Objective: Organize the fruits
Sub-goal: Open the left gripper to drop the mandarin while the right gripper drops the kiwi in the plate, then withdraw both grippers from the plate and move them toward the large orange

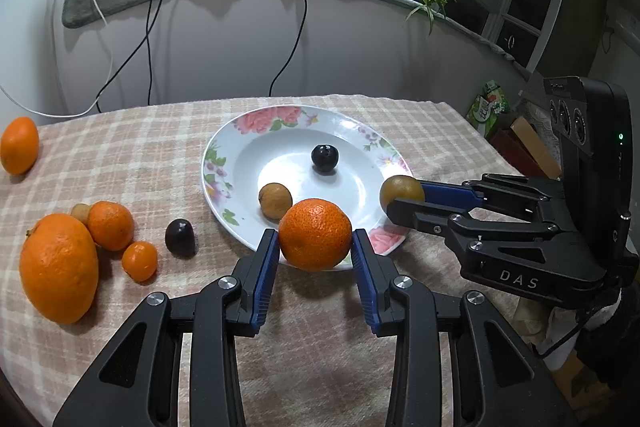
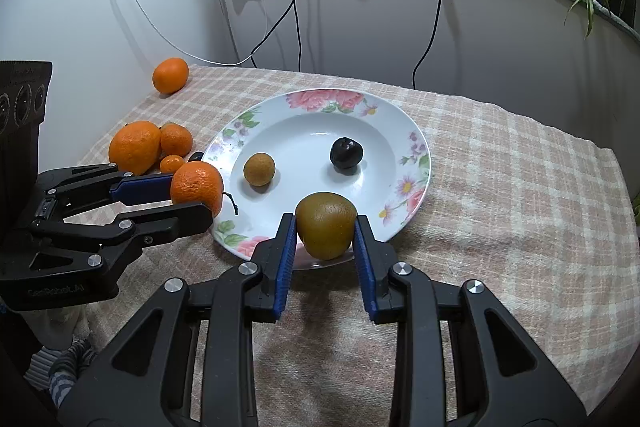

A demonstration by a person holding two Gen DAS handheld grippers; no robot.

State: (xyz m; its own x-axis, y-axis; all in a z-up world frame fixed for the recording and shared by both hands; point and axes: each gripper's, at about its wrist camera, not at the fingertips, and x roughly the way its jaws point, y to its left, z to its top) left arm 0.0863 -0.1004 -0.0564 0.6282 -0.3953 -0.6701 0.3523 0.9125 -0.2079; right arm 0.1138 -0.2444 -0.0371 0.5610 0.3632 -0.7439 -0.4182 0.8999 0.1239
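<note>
My left gripper (image 1: pixel 315 247) is shut on an orange tangerine (image 1: pixel 315 234) and holds it over the near rim of the floral plate (image 1: pixel 224 151). My right gripper (image 2: pixel 325 239) is shut on a brown-green kiwi (image 2: pixel 326 225) above the plate's near rim (image 2: pixel 416 187). In the plate lie a small brown round fruit (image 1: pixel 275 200) and a dark plum (image 1: pixel 325 157). In the right wrist view the left gripper (image 2: pixel 200 195) with its tangerine (image 2: pixel 197 187) is at the plate's left edge. In the left wrist view the right gripper (image 1: pixel 404 203) with the kiwi (image 1: pixel 401 190) is at the plate's right edge.
On the checked tablecloth left of the plate lie a large orange (image 1: pixel 58 267), two smaller oranges (image 1: pixel 110 225), a small brown fruit (image 1: pixel 80 213) and a dark plum (image 1: pixel 181 238). Another orange (image 1: pixel 19 145) lies far left. Cables hang down the wall behind. The table edge runs along the right.
</note>
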